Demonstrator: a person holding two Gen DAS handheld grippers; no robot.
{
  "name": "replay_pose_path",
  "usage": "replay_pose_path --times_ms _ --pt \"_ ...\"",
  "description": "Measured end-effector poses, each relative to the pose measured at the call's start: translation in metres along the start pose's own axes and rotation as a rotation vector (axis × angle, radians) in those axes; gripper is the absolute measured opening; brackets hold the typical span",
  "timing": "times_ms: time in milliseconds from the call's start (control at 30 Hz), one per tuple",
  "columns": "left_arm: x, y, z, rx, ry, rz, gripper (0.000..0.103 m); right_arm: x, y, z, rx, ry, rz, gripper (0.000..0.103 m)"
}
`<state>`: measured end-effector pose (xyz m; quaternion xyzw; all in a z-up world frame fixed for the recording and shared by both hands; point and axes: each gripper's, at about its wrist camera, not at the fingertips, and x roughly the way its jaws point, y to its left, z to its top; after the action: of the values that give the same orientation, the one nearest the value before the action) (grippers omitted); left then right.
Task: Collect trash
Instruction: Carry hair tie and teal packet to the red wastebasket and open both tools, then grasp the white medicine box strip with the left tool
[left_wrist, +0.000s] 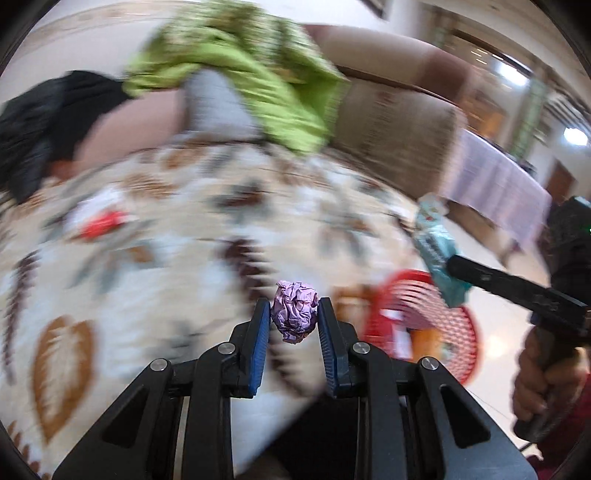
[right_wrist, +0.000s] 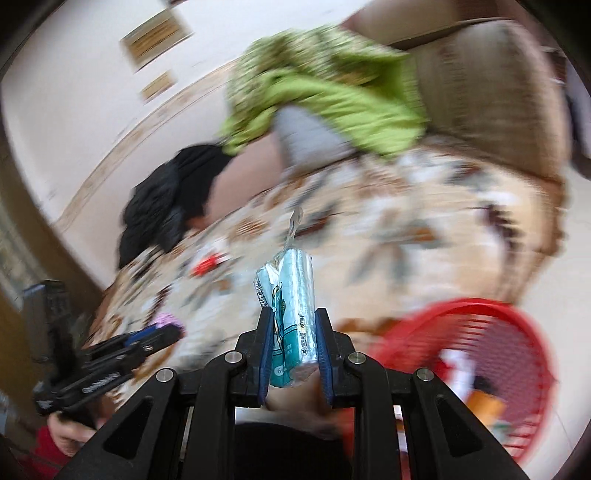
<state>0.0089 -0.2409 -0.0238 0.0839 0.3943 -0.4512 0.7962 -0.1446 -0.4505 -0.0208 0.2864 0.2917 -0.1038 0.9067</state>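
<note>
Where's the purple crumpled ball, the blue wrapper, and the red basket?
purple crumpled ball (left_wrist: 294, 311): left wrist view, middle of the ball, between the gripper's fingers.
blue wrapper (right_wrist: 295, 295): right wrist view, its middle, above the fingers.
red basket (right_wrist: 517, 332): right wrist view, its mesh wall.

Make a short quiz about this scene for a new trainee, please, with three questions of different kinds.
1. True or false: the left gripper holds a crumpled purple ball.
2. What does the right gripper grip? A) teal wrapper B) red can C) nothing
3. What colour is the mesh basket?

Key: 1 true; 2 A; 3 red.
</note>
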Motion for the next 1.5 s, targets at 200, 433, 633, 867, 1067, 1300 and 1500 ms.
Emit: replay_pose_path --times_ms 200,433,633,867,1067,1300,1500 --pt "0.048 -0.088 0.011 0.103 0.129 -0.204 0.025 -0.028 -0.066 -0.013 0.127 -0.003 -0.120 0.030" --pt "0.078 -0.123 0.007 0.147 0.215 -0.228 0.058 -0.034 -0.099 -0.016 0.186 0.001 -0.182 0.050" --pt "0.055 -0.071 0.026 0.077 0.136 -0.146 0.060 -0.019 -0.071 0.005 0.143 -0.004 -0.074 0.050" --pt "0.022 0.047 0.050 -0.021 0.052 0.061 0.062 0.053 0.020 0.024 0.028 0.116 0.154 0.050" --pt "0.015 0.179 0.083 -0.115 0.008 0.248 0.066 0.110 0.089 0.037 -0.066 0.196 0.248 0.050" --pt "0.074 0.315 0.127 -0.315 -0.008 0.297 0.069 0.163 0.116 0.045 -0.102 0.259 0.256 0.050" --pt "0.130 0.369 0.130 -0.456 0.125 0.155 0.068 0.188 0.113 0.049 -0.100 0.300 0.227 0.050"
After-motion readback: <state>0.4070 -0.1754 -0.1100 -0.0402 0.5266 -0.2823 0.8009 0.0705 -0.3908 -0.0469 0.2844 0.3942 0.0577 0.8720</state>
